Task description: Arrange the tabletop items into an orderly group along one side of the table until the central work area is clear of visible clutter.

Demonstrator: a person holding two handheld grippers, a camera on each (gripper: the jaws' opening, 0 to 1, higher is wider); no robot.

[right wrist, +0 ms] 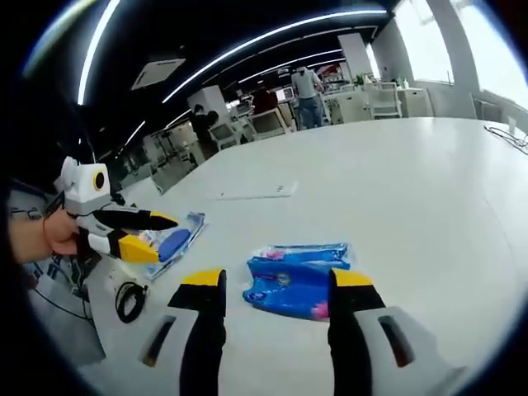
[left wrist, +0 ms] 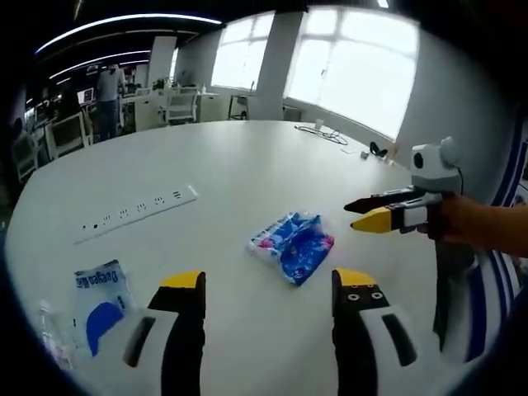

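A crumpled blue packet (left wrist: 293, 245) with pink marks lies on the round white table (left wrist: 247, 165), just beyond my left gripper (left wrist: 268, 280), whose jaws stand wide apart with nothing between them. A white and blue pouch (left wrist: 101, 301) lies flat to the left of those jaws. My right gripper (left wrist: 351, 214), held by a hand, comes in from the right and points at the packet. In the right gripper view the packet (right wrist: 297, 280) sits just past my open right gripper (right wrist: 277, 279). The left gripper (right wrist: 157, 237) hovers over the pouch (right wrist: 177, 239).
A white power strip (left wrist: 136, 212) lies flat further back on the table (right wrist: 412, 190). Thin cables (left wrist: 322, 132) rest near the table's far edge by the windows. A coiled black cable (right wrist: 128, 301) lies at the left. Desks, chairs and people stand beyond the table.
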